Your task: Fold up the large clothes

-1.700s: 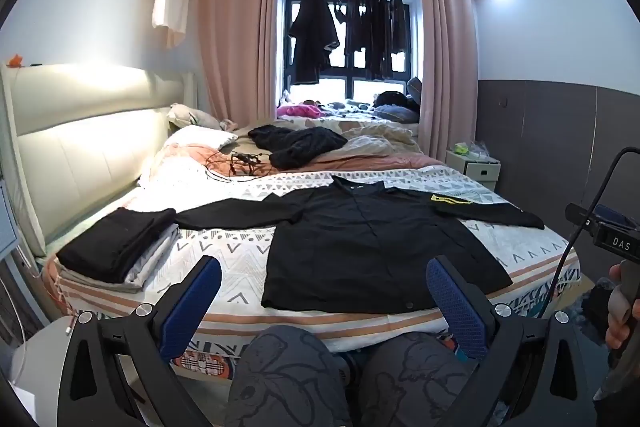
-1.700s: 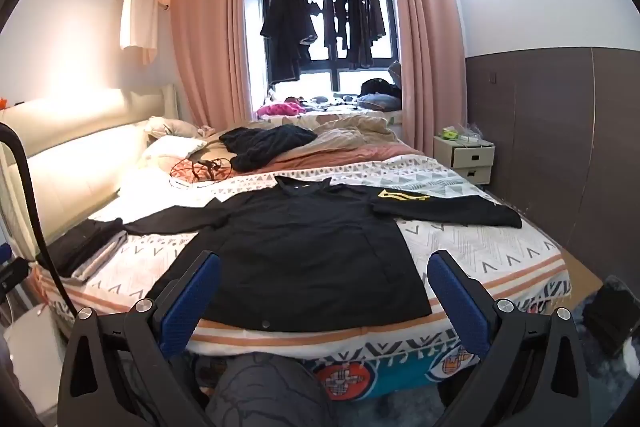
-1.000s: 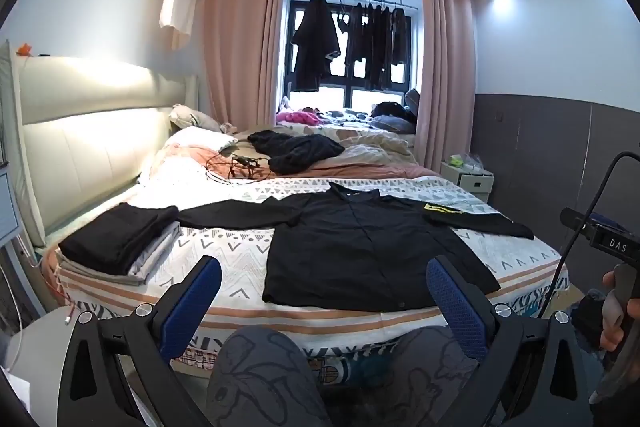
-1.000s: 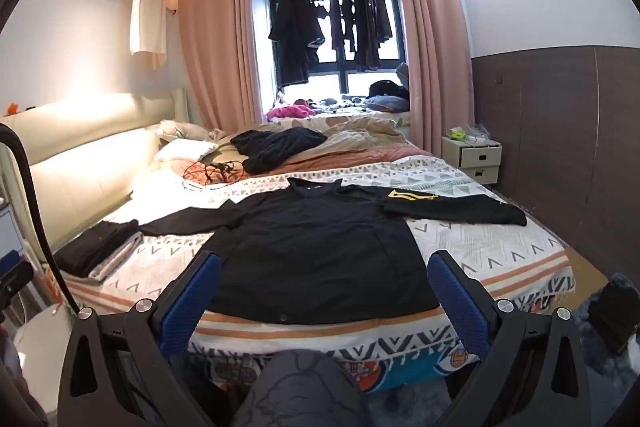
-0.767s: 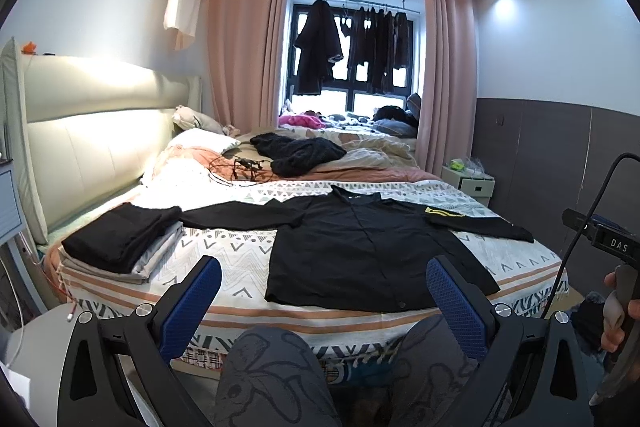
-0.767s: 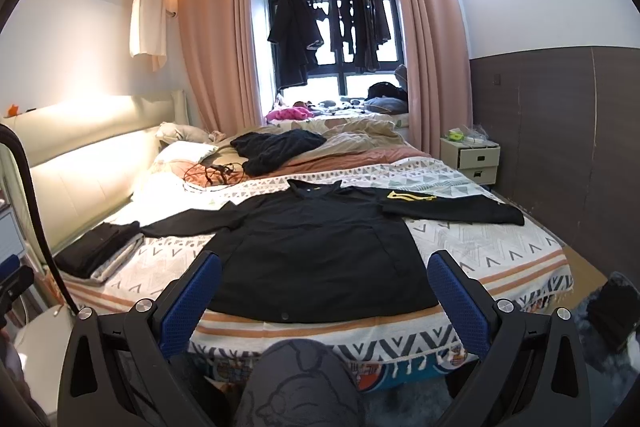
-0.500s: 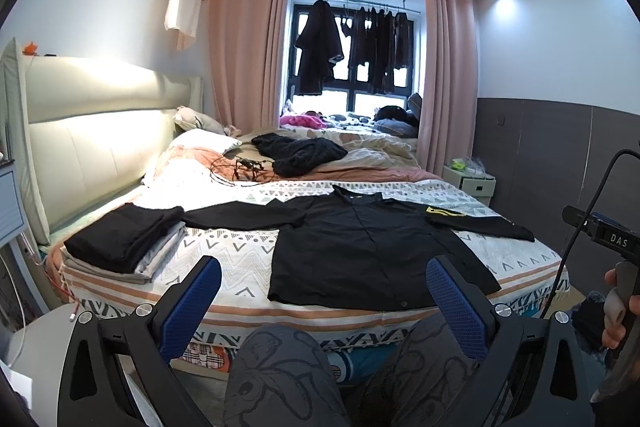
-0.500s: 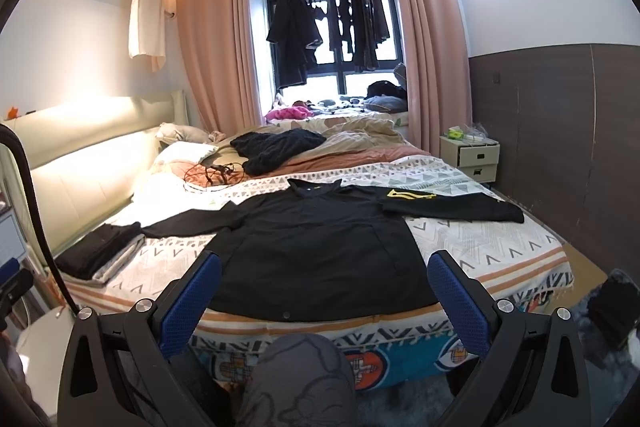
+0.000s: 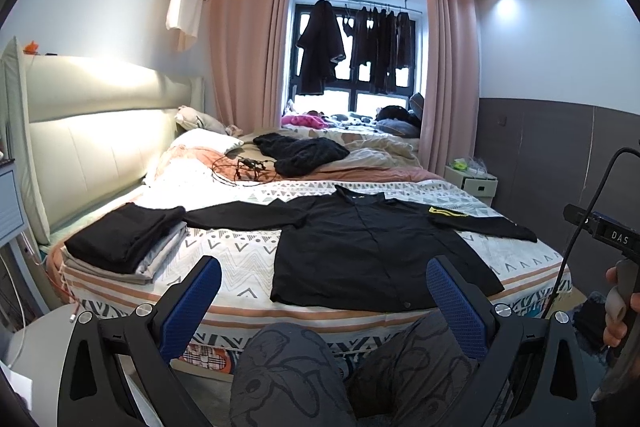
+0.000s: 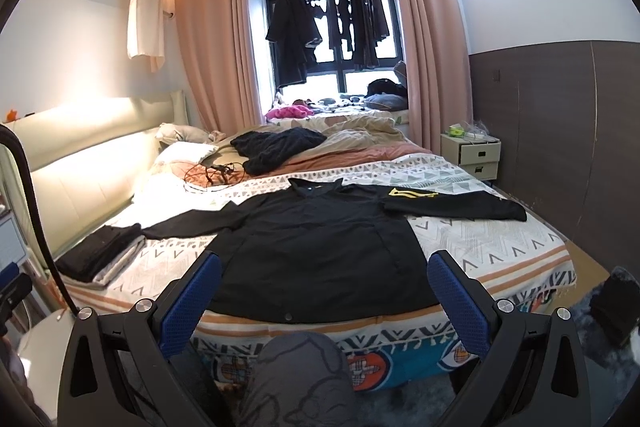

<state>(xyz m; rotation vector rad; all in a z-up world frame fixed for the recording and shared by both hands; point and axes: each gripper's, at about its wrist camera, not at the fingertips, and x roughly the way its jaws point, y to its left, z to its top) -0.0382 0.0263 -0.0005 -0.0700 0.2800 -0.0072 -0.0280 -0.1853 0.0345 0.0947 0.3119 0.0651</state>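
Black button-front shirt lies spread flat on the bed, sleeves outstretched, while left hand-held gripper and right hand-held gripper hang wide open and empty before its hem, where a one-layer pinch could skew the fold.

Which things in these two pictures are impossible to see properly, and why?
- Black long-sleeved shirt: its hem corners hidden behind the right tool fingers, right wrist view.
- Folded black and grey clothes stack: garment type unreadable, left wrist view.
- Small items on the cream bedside cabinet: too small.
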